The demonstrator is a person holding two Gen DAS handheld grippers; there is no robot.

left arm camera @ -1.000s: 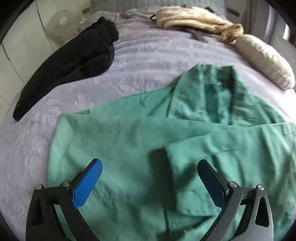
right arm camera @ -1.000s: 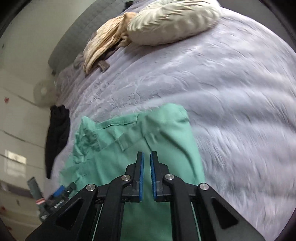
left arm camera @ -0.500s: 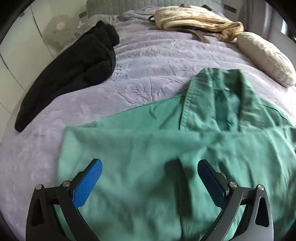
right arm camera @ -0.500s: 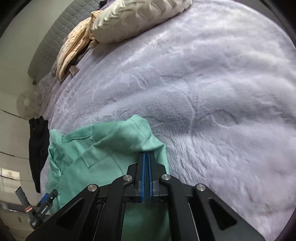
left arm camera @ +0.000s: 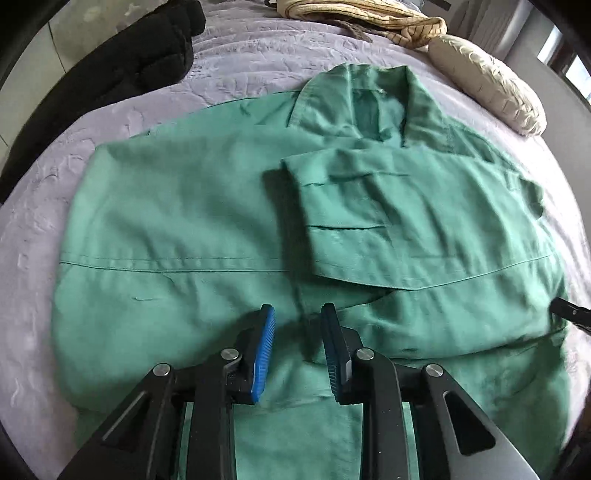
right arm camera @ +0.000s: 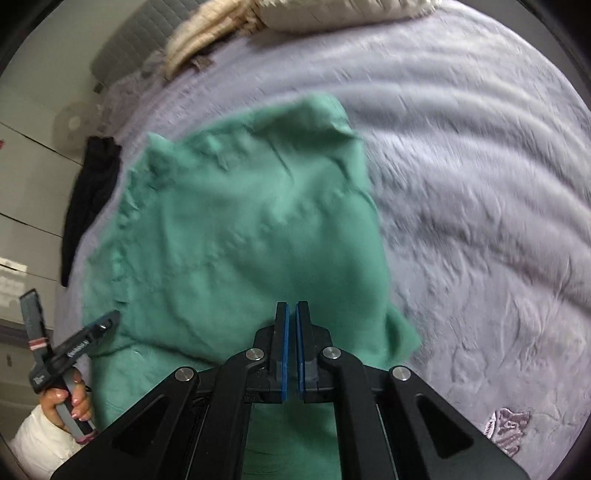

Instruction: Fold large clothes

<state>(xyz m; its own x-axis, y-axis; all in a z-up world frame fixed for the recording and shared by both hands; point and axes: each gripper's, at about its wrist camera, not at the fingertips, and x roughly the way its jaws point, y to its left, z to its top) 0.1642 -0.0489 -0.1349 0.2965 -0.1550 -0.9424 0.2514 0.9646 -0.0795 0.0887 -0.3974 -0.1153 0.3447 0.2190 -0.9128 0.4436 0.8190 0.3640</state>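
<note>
- Right gripper: black arms, blue pads pressed almost together, over the near edge of the cloth.
- Green garment: rumpled, spread on lavender bedspread.
- Black garment: at far left edge of the bed.
- Cream pillow: top.
- Left gripper: lower left, held by a hand; opening unclear.

Green jacket, lilac embossed bedspread, black garment.

jacket on bed | dark garment behind-left | pillow behind-right
</note>
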